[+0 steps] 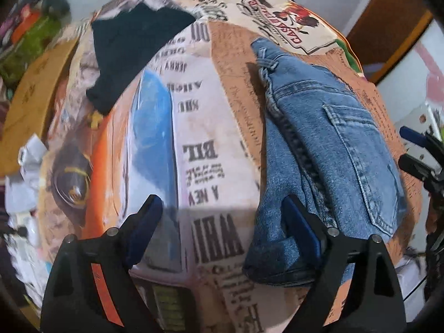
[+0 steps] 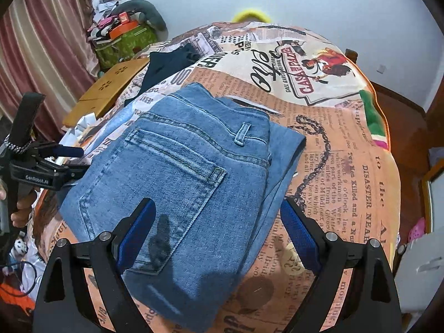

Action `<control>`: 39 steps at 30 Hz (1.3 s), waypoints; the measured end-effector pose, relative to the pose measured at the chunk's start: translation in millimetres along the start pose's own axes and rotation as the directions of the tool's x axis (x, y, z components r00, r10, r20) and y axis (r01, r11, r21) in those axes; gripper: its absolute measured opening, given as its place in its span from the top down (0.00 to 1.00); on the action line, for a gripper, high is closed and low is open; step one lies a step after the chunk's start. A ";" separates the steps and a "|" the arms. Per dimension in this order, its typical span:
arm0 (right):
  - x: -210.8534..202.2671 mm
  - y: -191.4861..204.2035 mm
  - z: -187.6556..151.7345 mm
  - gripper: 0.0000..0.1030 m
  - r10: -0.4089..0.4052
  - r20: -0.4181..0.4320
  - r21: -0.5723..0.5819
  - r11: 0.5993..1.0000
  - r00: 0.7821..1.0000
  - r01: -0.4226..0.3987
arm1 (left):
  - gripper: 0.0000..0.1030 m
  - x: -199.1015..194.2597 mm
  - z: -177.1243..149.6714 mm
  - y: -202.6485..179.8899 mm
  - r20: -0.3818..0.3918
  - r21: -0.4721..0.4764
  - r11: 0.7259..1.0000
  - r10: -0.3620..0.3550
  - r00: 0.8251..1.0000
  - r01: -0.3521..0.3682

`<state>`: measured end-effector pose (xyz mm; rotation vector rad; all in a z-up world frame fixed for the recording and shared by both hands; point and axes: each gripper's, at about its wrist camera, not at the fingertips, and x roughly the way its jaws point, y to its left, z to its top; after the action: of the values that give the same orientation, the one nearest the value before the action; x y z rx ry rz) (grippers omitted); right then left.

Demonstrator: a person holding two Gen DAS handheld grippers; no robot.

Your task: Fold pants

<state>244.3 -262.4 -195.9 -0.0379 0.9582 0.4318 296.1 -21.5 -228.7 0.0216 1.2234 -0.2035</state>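
Note:
The folded blue jeans (image 2: 194, 183) lie back-pocket up on the newspaper-print bedspread (image 2: 347, 144). My right gripper (image 2: 217, 230) is open, hovering over the near end of the jeans and holding nothing. My left gripper (image 1: 222, 219) is open and empty; its right finger (image 1: 302, 222) sits at the jeans' (image 1: 333, 149) near left edge, the left finger over bare bedspread (image 1: 216, 127). The left gripper also shows at the left edge of the right wrist view (image 2: 55, 161). The right gripper shows at the right edge of the left wrist view (image 1: 419, 149).
A dark navy garment (image 1: 133, 47) lies at the bed's far left; it also shows in the right wrist view (image 2: 169, 63). A wooden board (image 2: 108, 94), a green box (image 2: 125, 44) and clutter sit left of the bed. A white wall stands behind.

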 end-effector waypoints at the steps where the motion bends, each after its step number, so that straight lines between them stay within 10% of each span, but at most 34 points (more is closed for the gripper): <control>1: -0.3 -2.6 -0.2 0.13 -0.003 0.001 0.006 1.000 1.000 0.003 | 0.13 -2.5 2.9 -1.2 0.010 0.007 1.000 0.005 1.000 -0.005; 12: 10.6 -40.7 19.6 0.13 0.004 0.052 0.090 0.996 0.999 -0.008 | 0.13 -11.7 81.2 -16.9 0.130 0.053 0.999 -0.003 0.992 -0.004; 19: 44.5 -66.8 47.4 0.23 0.076 0.034 0.156 0.984 0.997 -0.080 | 0.20 41.9 130.7 -27.2 0.013 0.032 0.993 -0.113 0.994 0.112; 29: 111.7 -86.3 55.4 0.29 0.203 -0.078 0.211 0.960 0.976 -0.183 | 0.42 85.7 143.0 -43.9 -0.085 0.037 0.972 -0.228 0.970 0.232; 39: 126.5 -86.2 56.5 0.42 0.300 -0.100 0.252 0.930 0.948 -0.268 | 0.52 83.6 140.8 -54.3 -0.037 0.095 0.979 -0.175 0.984 0.178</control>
<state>383.6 -285.8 -277.7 0.2947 1.1517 0.5860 445.3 -104.5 -253.5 0.0006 1.2438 -0.4192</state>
